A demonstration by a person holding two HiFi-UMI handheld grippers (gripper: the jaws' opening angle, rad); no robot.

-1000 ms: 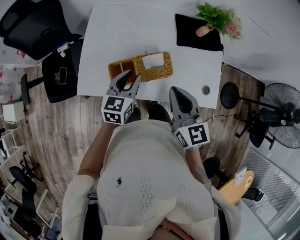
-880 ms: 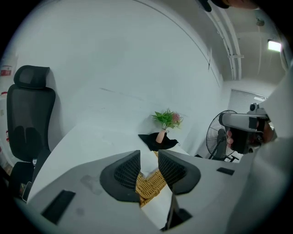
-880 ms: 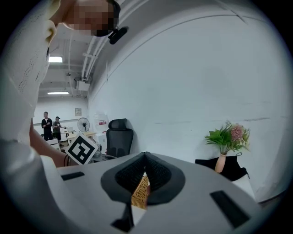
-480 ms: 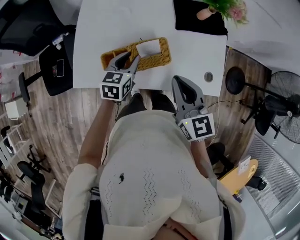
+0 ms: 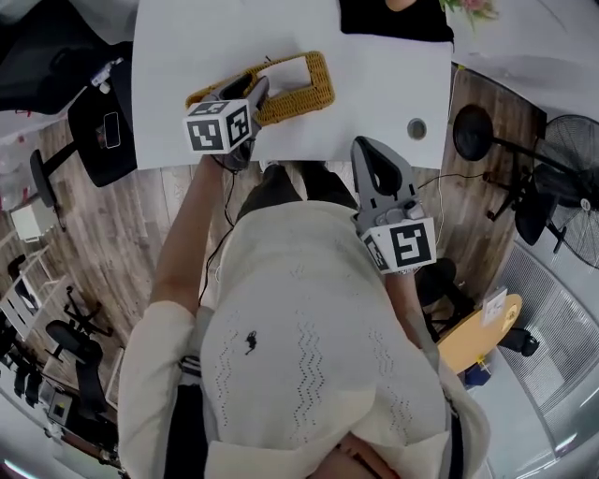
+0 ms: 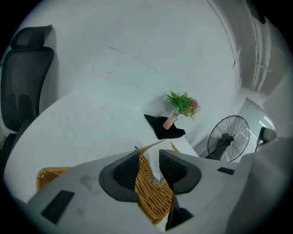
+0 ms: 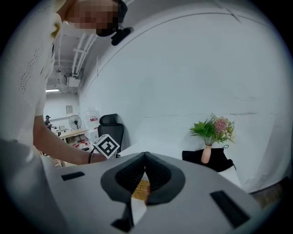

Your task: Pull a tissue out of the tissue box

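A yellow wicker tissue box [image 5: 301, 94] lies on the white table [image 5: 374, 89], with white tissue [image 5: 286, 74] showing in its top opening. My left gripper [image 5: 255, 90] reaches over the box's near left end. In the left gripper view the left gripper [image 6: 149, 157] is open, and the box's woven rim [image 6: 153, 199] and a bit of tissue [image 6: 158, 172] show between its jaws. My right gripper [image 5: 371, 150] hangs shut off the table's front edge, right of the box. In its own view the right gripper [image 7: 145, 157] holds nothing.
At the table's far right lies a black cloth [image 5: 393, 19] with a small vase of flowers [image 6: 182, 104]. A round cable port [image 5: 416, 128] sits near the front right corner. A black office chair [image 5: 103, 131] stands left, a floor fan [image 5: 571, 178] right.
My left gripper has moved forward from the table's front edge onto the wicker box. The right gripper has stayed shut in about the same place.
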